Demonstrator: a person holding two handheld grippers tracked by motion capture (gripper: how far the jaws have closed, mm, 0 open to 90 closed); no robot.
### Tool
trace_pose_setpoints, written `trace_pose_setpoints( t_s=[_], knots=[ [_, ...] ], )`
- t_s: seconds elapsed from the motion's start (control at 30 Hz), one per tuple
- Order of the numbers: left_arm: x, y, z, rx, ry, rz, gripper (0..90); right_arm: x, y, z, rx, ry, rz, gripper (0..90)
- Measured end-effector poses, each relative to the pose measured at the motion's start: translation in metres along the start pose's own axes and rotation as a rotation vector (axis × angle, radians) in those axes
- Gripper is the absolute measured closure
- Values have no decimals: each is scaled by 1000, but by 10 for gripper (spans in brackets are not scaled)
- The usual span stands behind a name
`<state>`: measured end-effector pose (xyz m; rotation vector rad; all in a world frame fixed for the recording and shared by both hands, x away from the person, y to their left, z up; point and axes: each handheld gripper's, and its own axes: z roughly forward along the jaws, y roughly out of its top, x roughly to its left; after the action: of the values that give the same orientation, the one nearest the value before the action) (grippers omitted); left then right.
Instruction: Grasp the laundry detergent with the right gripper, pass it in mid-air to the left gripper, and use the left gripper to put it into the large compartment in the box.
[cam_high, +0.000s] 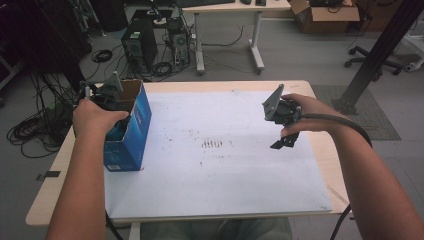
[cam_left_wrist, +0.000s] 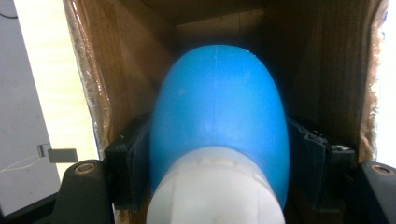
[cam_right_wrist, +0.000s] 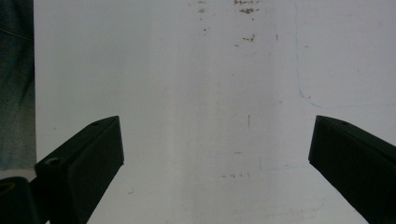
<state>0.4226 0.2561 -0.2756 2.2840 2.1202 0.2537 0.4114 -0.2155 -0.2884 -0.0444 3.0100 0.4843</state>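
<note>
On the left side of the bench (cam_high: 320, 165), an open blue cardboard box (cam_high: 134, 131) stands upright on a white sheet (cam_high: 225, 170). The left hand-held gripper (cam_left_wrist: 218, 154) is lowered into the box, where a blue egg-shaped object with a white base (cam_left_wrist: 219, 121) sits between its 2 jaws; whether the pads press on it cannot be told. The right hand-held gripper (cam_high: 284, 142) is held above the white sheet, well apart from the box, its 2 jaws spread wide with nothing between them.
</note>
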Motion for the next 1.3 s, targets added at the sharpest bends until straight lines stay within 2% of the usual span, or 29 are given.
trace_pose_setpoints(
  t_s=[0.3, 0.47, 0.87, 1.03, 1.1, 1.3],
  knots=[
    [0, -1, -11, -12, 24, -8, 276, 0, 1, 0, 0, -3, -3, 33],
    [-1, -2, -16, -12, 37, -9, 193, 0, 3, -2, -6, -5, -8, 33],
    [-1, -5, -29, -30, 38, -2, 183, 2, 5, -5, -6, -12, -13, 33],
    [-3, -5, -38, -36, 44, 36, 141, 3, 6, -6, -8, -22, -13, 32],
    [-6, -6, -43, -42, 33, 82, 106, 3, 6, -6, -6, -20, -12, 33],
    [-14, -6, -60, -75, -18, 177, 50, 3, 6, -6, -7, -20, -14, 33]
  ],
)
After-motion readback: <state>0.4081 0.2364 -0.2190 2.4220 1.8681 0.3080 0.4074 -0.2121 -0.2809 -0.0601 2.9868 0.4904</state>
